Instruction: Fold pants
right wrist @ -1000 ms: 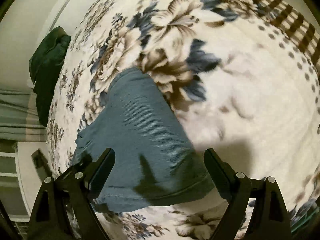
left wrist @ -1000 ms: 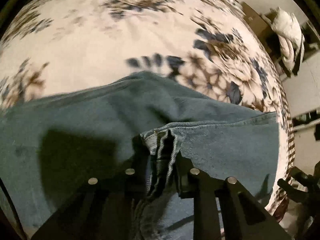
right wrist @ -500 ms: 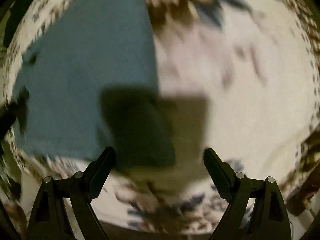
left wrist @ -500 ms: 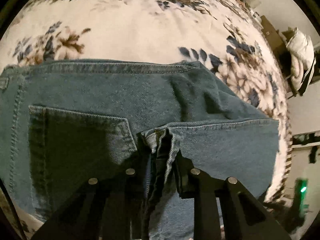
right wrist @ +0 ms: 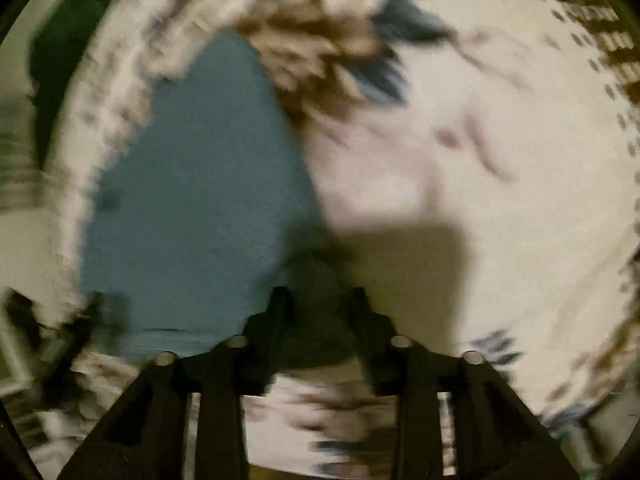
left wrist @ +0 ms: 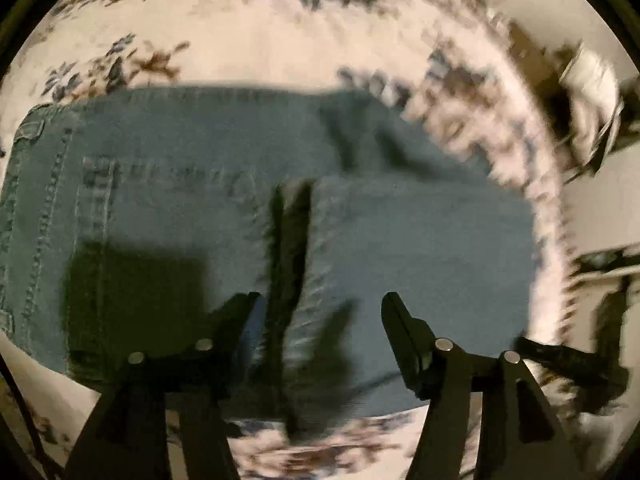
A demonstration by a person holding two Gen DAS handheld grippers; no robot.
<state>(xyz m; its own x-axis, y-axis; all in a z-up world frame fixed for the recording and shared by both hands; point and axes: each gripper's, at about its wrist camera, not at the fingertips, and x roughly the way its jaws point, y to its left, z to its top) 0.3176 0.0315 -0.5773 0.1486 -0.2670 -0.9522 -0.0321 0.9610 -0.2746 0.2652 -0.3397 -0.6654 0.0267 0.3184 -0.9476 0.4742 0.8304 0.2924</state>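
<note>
On floral blanket [left wrist: 280, 40], 1 pants [left wrist: 420, 248], 2 grippers

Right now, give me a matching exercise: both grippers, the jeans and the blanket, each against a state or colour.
1 left gripper
2 right gripper
3 jeans
4 floral blanket

A cream with brown and blue flowers
B jaws nearly together
C blue denim, lying flat
D jaws wide apart

Pairs: 1-D, 2-B, 3-C, 4-A

Both fisheye views motion-blurred, dimly lit w/ warm light; hard dark shadows cast on pants [left wrist: 200, 208] & bedspread [right wrist: 500, 184]; edges warped.
</note>
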